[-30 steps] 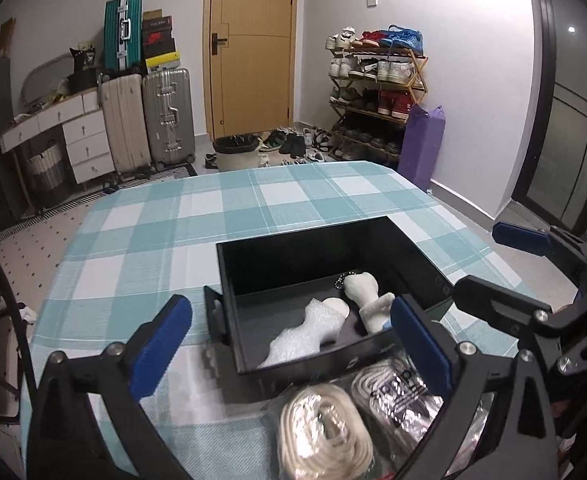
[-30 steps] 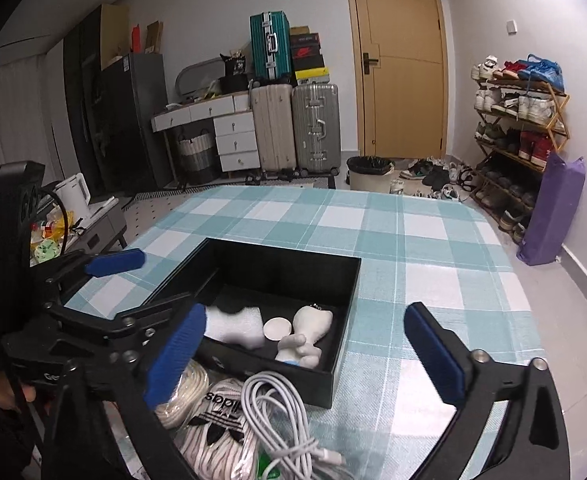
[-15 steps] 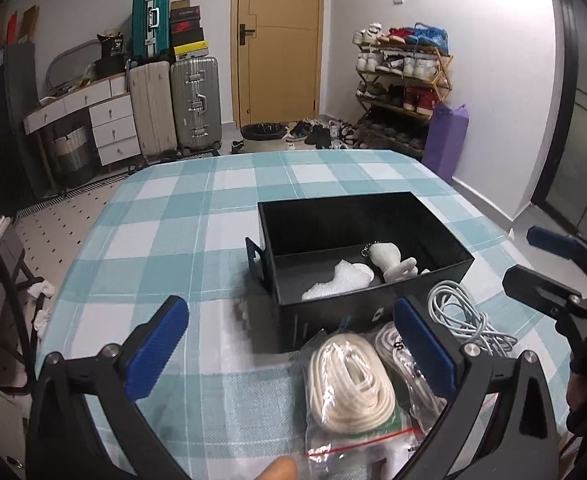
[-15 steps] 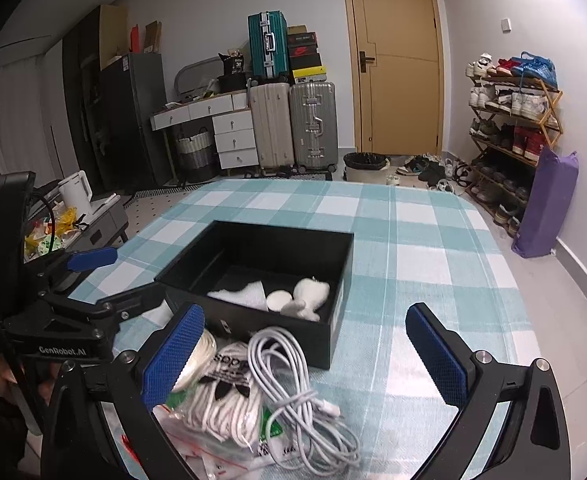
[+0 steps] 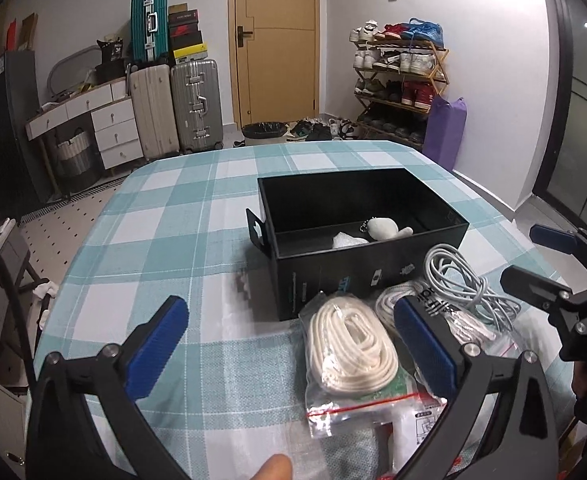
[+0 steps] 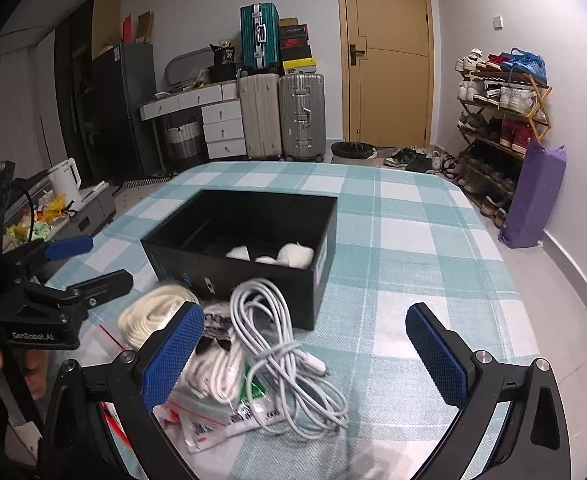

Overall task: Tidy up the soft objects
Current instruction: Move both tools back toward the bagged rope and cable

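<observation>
A black open box (image 5: 357,264) (image 6: 253,268) stands on the checked tablecloth and holds a white plush toy (image 5: 383,227) (image 6: 295,255) and a white foam piece (image 5: 345,240) (image 6: 238,253). In front of it lie a bagged cream rope coil (image 5: 349,344) (image 6: 153,312), bagged white laces (image 6: 217,360) and a white cable bundle (image 5: 465,284) (image 6: 285,344). My left gripper (image 5: 293,344) is open above the rope bag. My right gripper (image 6: 305,352) is open over the cable. Neither holds anything.
The table (image 6: 405,240) stretches beyond the box. Behind it are suitcases (image 6: 281,116), a white drawer unit (image 5: 109,124), a door (image 5: 277,40) and a shoe rack (image 6: 501,112). A fingertip (image 5: 271,466) shows at the lower edge.
Both grippers have pulled back from above the box toward the table's near side, so the box looks farther and the bags and cable now lie under them. Both stayed open.
</observation>
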A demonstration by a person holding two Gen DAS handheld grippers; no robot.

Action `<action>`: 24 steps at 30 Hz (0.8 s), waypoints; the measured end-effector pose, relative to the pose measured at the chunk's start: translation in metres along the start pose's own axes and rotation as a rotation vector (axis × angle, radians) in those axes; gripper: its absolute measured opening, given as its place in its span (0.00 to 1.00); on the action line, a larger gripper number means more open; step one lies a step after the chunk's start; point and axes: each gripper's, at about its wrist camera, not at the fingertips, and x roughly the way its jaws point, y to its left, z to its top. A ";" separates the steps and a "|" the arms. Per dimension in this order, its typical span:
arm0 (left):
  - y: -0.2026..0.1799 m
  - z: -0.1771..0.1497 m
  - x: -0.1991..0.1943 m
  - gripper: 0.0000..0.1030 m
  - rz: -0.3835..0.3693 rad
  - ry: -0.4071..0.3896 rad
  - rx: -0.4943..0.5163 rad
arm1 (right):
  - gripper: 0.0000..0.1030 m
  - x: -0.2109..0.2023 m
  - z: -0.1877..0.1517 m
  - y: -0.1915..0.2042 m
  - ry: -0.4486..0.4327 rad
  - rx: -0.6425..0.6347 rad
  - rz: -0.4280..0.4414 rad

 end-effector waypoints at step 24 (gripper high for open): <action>0.000 -0.020 0.020 1.00 -0.018 0.101 0.015 | 1.00 0.042 -0.017 -0.013 0.184 0.009 -0.040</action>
